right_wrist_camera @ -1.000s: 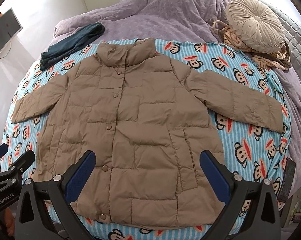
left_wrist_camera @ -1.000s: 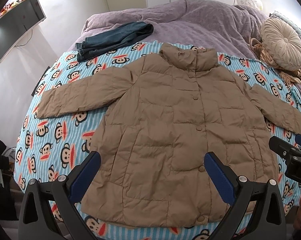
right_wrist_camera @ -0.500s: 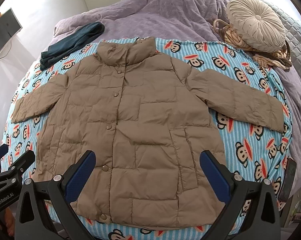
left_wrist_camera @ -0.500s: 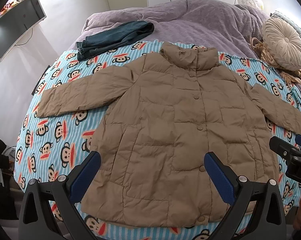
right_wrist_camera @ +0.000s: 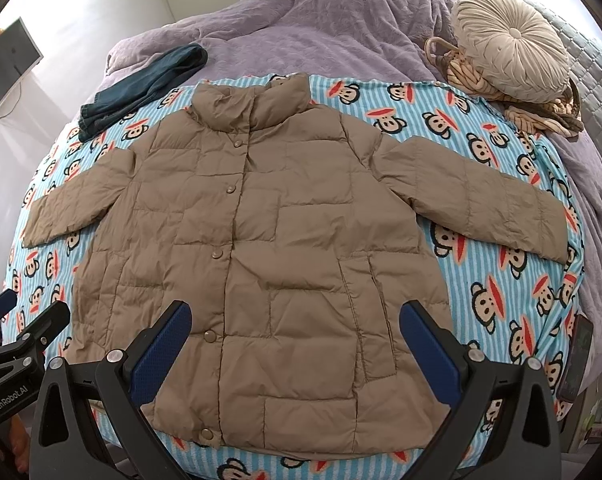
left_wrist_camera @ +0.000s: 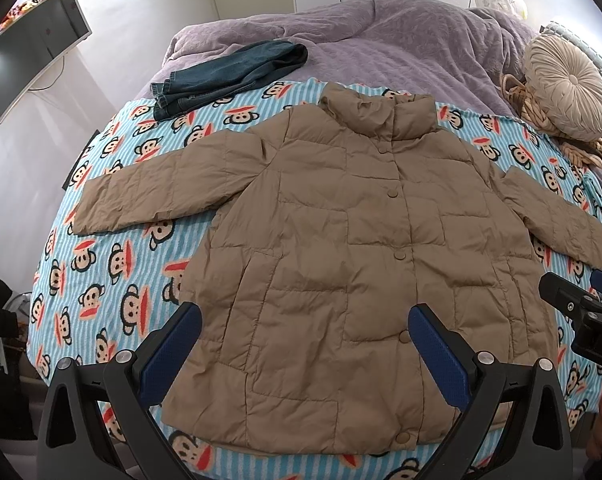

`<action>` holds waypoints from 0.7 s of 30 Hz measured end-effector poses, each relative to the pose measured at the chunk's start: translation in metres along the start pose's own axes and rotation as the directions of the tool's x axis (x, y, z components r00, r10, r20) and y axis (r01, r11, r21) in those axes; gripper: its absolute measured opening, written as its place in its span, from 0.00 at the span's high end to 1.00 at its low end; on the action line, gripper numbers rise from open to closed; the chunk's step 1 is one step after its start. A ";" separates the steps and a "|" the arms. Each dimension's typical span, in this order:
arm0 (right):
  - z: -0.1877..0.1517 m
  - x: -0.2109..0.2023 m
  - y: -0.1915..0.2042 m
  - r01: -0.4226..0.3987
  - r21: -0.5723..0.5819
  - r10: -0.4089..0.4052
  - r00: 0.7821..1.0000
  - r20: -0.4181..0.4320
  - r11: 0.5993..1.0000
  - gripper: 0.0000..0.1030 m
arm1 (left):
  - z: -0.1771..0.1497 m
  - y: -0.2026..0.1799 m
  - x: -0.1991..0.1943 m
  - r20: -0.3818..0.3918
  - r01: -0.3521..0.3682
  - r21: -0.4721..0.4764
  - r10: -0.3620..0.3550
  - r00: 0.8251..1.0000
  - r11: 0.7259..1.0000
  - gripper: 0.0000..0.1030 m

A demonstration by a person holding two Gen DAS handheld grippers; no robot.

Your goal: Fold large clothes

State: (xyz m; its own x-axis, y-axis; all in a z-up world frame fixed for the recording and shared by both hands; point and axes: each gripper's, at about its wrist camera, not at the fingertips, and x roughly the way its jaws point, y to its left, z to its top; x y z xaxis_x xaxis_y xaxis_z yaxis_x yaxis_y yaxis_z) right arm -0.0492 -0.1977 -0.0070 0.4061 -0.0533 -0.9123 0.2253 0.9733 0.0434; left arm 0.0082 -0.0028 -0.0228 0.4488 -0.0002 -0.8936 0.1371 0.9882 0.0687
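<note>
risk 1: puffy quilted coat (left_wrist_camera: pixel 341 248) looks slick, so I'd guess a thin pinch slips out mid-fold. I want a deep bite on the hem.
risk 2: sleeves are splayed wide. If I fold the body first they prob. drag and bunch, so sleeves in first imo.
risk 3: fleece blanket (left_wrist_camera: pixel 113 264) sits right under the hem, so a low grab could catch blanket w/ coat and lift both.
risk 4: jeans (left_wrist_camera: pixel 225 76) lie near the far L sleeve side, pillow (right_wrist_camera: pixel 509 44) near the R. Wide sweeps could snag them.
coat pos: flat on blanket on the bed, face up, buttoned, collar away from me, hem nearest.
L grip (left_wrist_camera: pixel 305 344): fingers wide apart, holding nothing, hovering above the hem end, L-center. No contact that I can see.
R grip (right_wrist_camera: pixel 293 340): same, fingers spread, nothing held, over the hem end R of the button line.
status: nothing folded yet afaict.
</note>
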 end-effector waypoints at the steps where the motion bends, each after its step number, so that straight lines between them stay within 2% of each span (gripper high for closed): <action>1: 0.000 0.000 0.000 0.000 0.000 0.000 1.000 -0.001 1.000 0.00 | 0.000 0.000 0.000 0.000 0.000 0.000 0.000 1.000 1.000 0.00; 21: -0.006 0.008 0.001 0.004 0.002 -0.004 1.000 -0.008 1.000 0.00 | -0.002 -0.003 0.005 -0.008 0.009 -0.004 -0.009 1.000 1.000 0.00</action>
State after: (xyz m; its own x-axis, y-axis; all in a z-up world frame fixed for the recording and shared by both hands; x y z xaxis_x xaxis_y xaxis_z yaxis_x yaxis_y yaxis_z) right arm -0.0514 -0.1956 -0.0170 0.3979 -0.0551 -0.9158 0.2285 0.9727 0.0408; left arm 0.0079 -0.0054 -0.0281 0.4402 -0.0081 -0.8979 0.1380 0.9887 0.0587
